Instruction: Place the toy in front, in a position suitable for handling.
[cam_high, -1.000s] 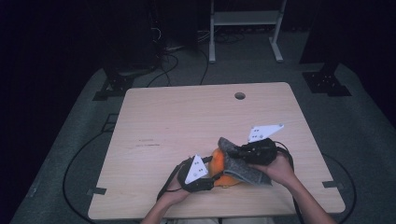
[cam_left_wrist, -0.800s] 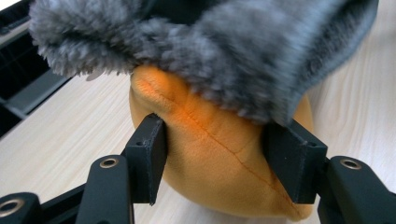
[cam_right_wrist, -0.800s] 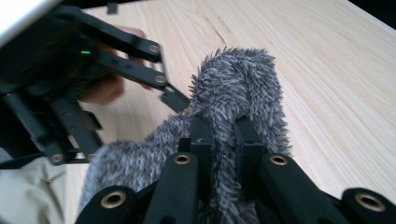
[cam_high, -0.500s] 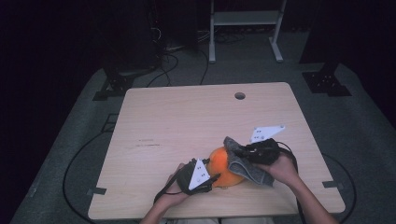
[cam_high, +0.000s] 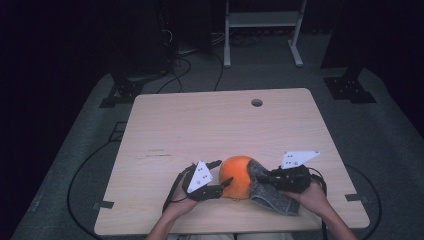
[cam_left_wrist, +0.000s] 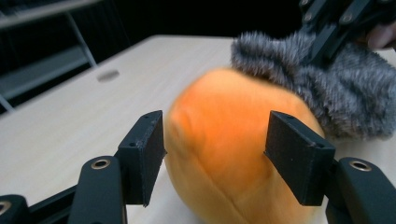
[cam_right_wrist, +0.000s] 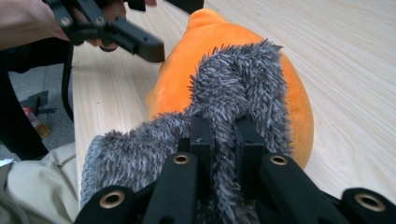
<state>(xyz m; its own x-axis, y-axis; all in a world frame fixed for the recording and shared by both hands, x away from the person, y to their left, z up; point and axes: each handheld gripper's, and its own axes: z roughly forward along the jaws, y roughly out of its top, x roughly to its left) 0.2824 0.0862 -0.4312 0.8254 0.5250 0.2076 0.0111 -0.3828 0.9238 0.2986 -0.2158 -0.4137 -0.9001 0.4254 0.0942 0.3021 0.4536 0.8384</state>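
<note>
An orange plush ball (cam_high: 236, 176) lies on the wooden table (cam_high: 200, 125) near its front edge. A grey fuzzy cloth (cam_high: 272, 199) drapes over its right side. My right gripper (cam_high: 266, 178) is shut on a fold of this cloth (cam_right_wrist: 233, 84), which bunches between its jaws (cam_right_wrist: 224, 128) over the orange plush (cam_right_wrist: 210, 37). My left gripper (cam_high: 220, 175) sits at the plush's left side. Its jaws have just been opening, and the pads (cam_left_wrist: 144, 149) now stand apart on either side of the plush (cam_left_wrist: 219, 126) without squeezing it. The grey cloth (cam_left_wrist: 327, 88) lies behind.
A small round hole (cam_high: 257, 102) sits in the table's far edge. The table's back and left stretches are bare wood. Cables (cam_high: 85, 170) run over the dark floor, and a white frame (cam_high: 260, 20) stands behind the table.
The left jaws have spread and drawn back a little, baring more of the orange plush. The right gripper has come down toward the front edge with the grey cloth.
</note>
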